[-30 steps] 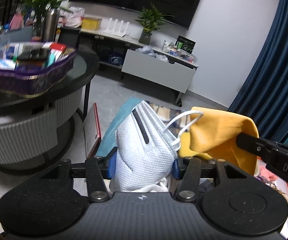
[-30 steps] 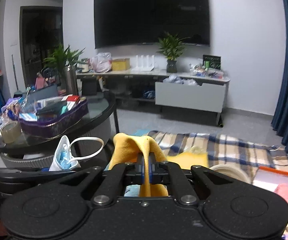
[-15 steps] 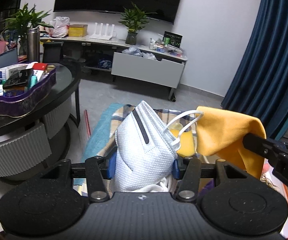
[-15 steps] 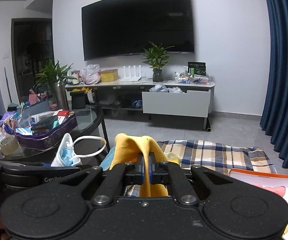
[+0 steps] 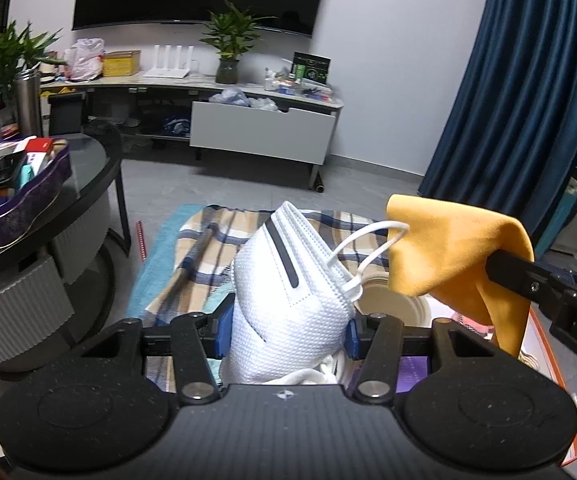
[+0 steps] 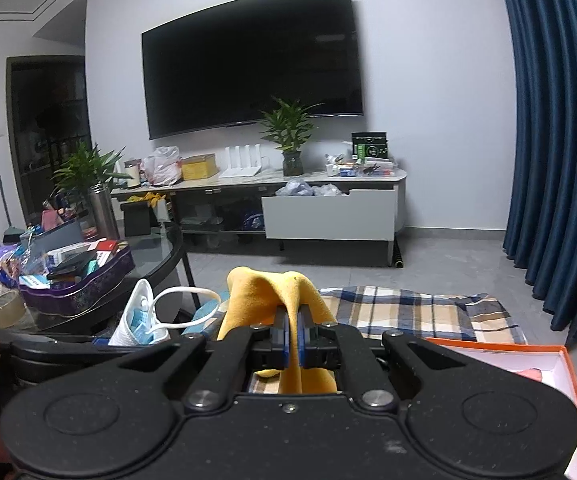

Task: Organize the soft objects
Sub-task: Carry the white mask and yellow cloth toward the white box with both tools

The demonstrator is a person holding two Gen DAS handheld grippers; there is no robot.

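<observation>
My left gripper (image 5: 286, 334) is shut on a stack of white face masks (image 5: 288, 292), held upright in the air, with ear loops hanging to the right. The masks also show in the right wrist view (image 6: 138, 314) at lower left. My right gripper (image 6: 295, 334) is shut on a yellow cloth (image 6: 272, 292) that drapes over its fingers. In the left wrist view the yellow cloth (image 5: 448, 252) hangs just right of the masks, pinched by the right gripper's fingers (image 5: 516, 276).
A plaid blanket (image 5: 208, 256) lies on the floor below. An orange-rimmed box (image 6: 560, 364) sits at lower right. A paper bowl (image 5: 392, 300) lies under the masks. A round glass table (image 5: 60, 216) with a purple tray (image 5: 20, 204) stands left. TV stand and blue curtain behind.
Both grippers have risen and swung right with their loads; the table has slid to the left, and the orange box and paper bowl have come into view below.
</observation>
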